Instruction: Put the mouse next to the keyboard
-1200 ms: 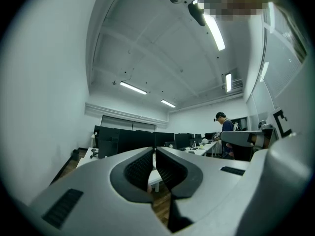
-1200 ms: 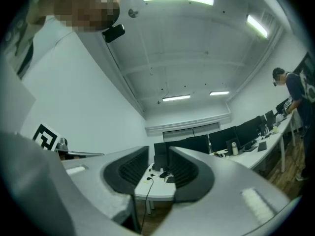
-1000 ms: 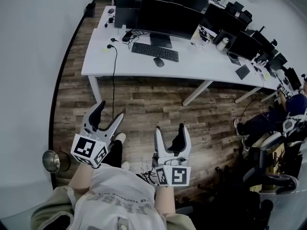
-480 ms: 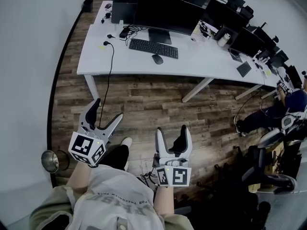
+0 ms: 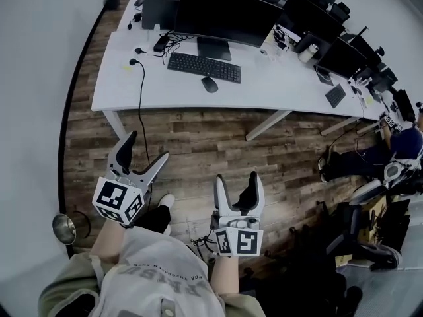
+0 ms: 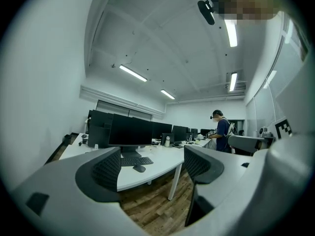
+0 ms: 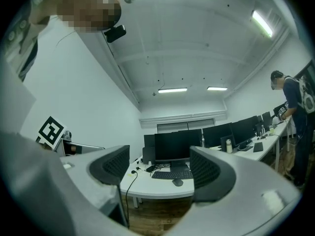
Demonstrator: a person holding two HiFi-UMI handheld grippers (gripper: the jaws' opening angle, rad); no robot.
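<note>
A dark mouse (image 5: 209, 84) lies on the white desk (image 5: 277, 88), just in front of the right end of a black keyboard (image 5: 203, 67) below a large monitor (image 5: 221, 10). Both grippers are held low over the wooden floor, well short of the desk. My left gripper (image 5: 149, 146) stands open with nothing between its jaws; its view shows the mouse (image 6: 140, 168) and keyboard (image 6: 137, 161) far off. My right gripper (image 5: 236, 178) is open and empty too, and frames the mouse (image 7: 177, 182) and keyboard (image 7: 171, 175) between its jaws.
A black cable (image 5: 141, 98) hangs over the desk's front edge. A metal bin (image 5: 64, 226) stands by the left wall. Office chairs (image 5: 370, 197) and a seated person (image 5: 403, 144) are at the right. More monitors line the desks behind.
The desk has slid lower and to the left in the head view, so I am nearer to it. Both grippers stay low and open.
</note>
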